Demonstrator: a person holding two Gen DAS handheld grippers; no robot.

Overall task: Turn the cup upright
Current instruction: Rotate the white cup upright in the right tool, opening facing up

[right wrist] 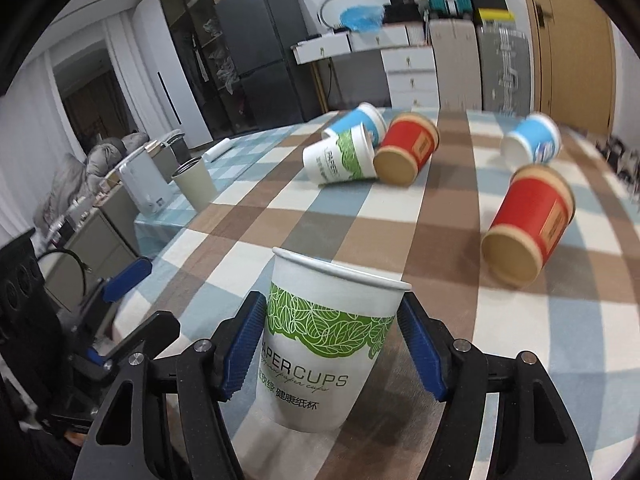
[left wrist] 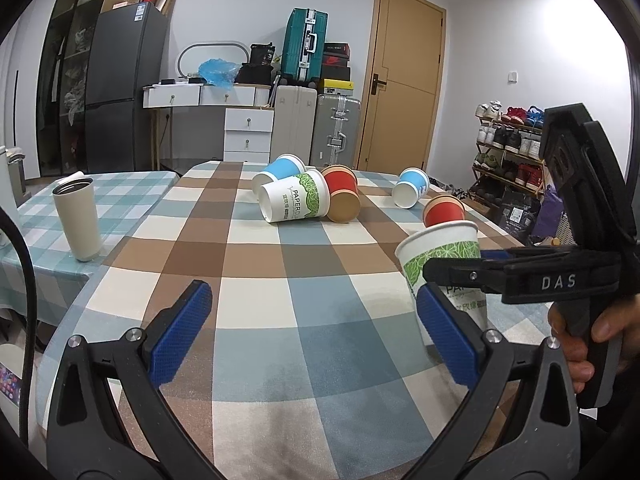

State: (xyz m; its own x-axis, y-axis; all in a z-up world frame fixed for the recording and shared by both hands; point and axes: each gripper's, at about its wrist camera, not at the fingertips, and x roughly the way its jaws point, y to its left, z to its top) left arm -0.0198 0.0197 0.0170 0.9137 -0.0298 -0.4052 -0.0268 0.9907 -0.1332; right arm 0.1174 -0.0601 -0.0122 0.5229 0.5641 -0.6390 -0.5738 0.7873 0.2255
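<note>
A white paper cup with green leaves [right wrist: 324, 344] stands mouth up, a little tilted, between the blue pads of my right gripper [right wrist: 332, 348], which is shut on its sides. The same cup [left wrist: 444, 264] shows at the right of the left wrist view, with the right gripper [left wrist: 460, 276] around it. My left gripper [left wrist: 316, 332] is open and empty over the checked tablecloth [left wrist: 280, 320], its right pad [left wrist: 448, 336] close beside the cup. Several other paper cups lie on their sides further back.
Lying cups: white-green [left wrist: 294, 202], blue [left wrist: 278, 172], red [left wrist: 340, 196], blue [left wrist: 410, 186], red [left wrist: 442, 210]. A beige tumbler [left wrist: 78, 220] stands upright at the left on a lower teal-checked table. A white appliance [right wrist: 142, 184] stands beside it.
</note>
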